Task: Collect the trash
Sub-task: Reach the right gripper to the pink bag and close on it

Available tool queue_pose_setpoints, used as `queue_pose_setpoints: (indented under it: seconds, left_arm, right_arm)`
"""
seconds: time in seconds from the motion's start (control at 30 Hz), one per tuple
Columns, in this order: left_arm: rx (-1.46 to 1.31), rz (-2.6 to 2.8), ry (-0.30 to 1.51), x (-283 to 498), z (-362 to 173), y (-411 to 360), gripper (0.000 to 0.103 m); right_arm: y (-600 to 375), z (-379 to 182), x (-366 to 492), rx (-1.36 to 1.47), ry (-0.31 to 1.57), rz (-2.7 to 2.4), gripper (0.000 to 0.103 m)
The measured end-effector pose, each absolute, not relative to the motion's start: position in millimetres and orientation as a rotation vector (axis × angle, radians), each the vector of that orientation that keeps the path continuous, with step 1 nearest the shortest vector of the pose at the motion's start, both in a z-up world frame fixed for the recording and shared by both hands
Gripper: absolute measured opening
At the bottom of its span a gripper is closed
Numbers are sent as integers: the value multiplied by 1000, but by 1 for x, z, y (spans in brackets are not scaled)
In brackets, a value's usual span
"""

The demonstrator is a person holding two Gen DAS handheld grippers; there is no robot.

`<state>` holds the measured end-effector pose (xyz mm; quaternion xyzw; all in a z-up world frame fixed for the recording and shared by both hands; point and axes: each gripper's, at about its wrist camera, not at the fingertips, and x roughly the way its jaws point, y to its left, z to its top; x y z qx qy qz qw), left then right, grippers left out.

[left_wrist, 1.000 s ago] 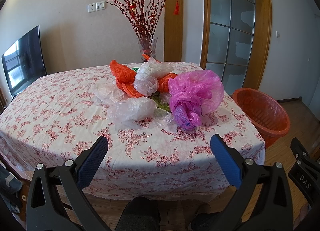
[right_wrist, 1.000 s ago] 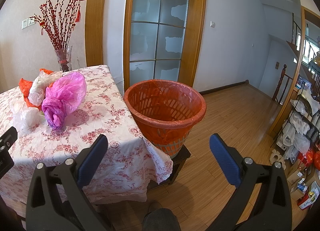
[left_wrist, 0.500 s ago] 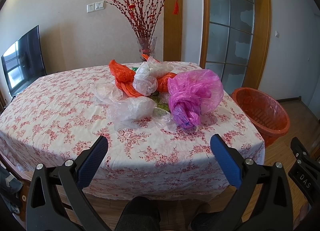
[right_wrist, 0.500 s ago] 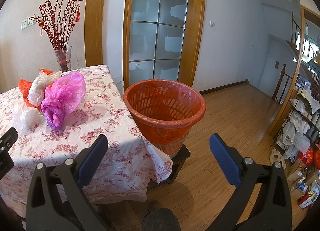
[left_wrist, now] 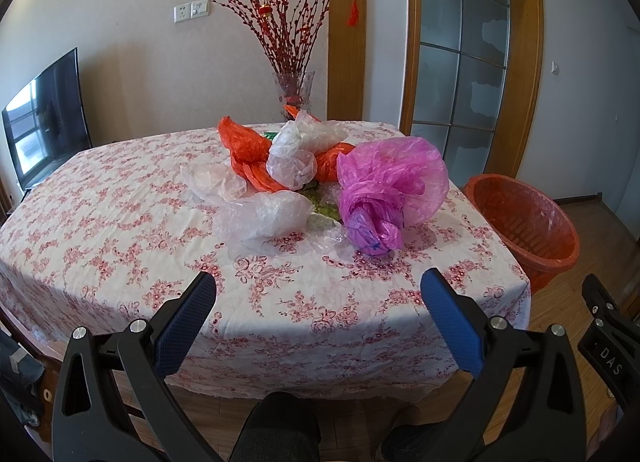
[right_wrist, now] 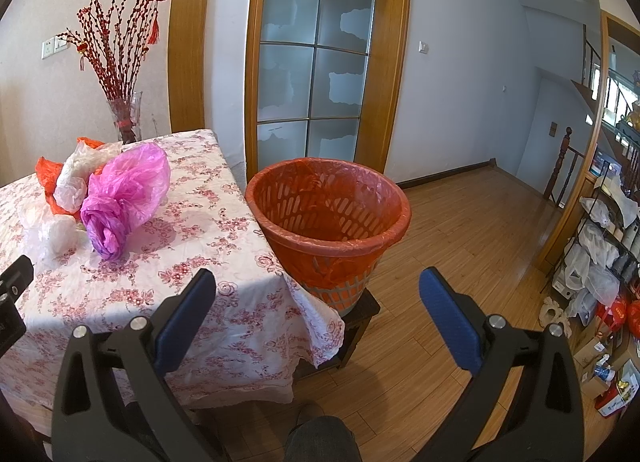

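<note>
A heap of crumpled plastic bags lies mid-table: a pink bag (left_wrist: 390,189), orange bags (left_wrist: 244,145), a white bag (left_wrist: 294,153) and clear bags (left_wrist: 268,217). The pink bag also shows in the right wrist view (right_wrist: 124,197). An orange trash basket (right_wrist: 328,221) with a red liner stands on a low stool beside the table's right end; it also shows in the left wrist view (left_wrist: 524,221). My left gripper (left_wrist: 318,302) is open and empty over the table's near edge. My right gripper (right_wrist: 316,298) is open and empty, in front of the basket.
The table (left_wrist: 120,221) has a floral cloth. A glass vase with red branches (left_wrist: 294,95) stands at its far edge. A TV (left_wrist: 44,129) is at the left. A glass door (right_wrist: 316,61) and a cluttered shelf (right_wrist: 600,246) are to the right.
Both views have shifted only very slightly; the grippers stay open and nothing on the table has moved.
</note>
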<state>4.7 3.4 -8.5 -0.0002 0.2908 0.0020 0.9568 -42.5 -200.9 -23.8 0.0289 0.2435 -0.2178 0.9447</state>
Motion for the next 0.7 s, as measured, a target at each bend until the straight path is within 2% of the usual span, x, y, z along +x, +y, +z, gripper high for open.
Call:
queue_pose_setpoints:
  seconds: [0.23, 0.7]
  left_arm:
    - [-34, 63, 603, 18, -12, 27, 101]
    - [-162, 162, 635, 57, -25, 104, 101]
  right_arm:
    - [-187, -22, -27, 49, 484, -359, 99]
    - [-124, -20, 63, 127, 520, -12, 99]
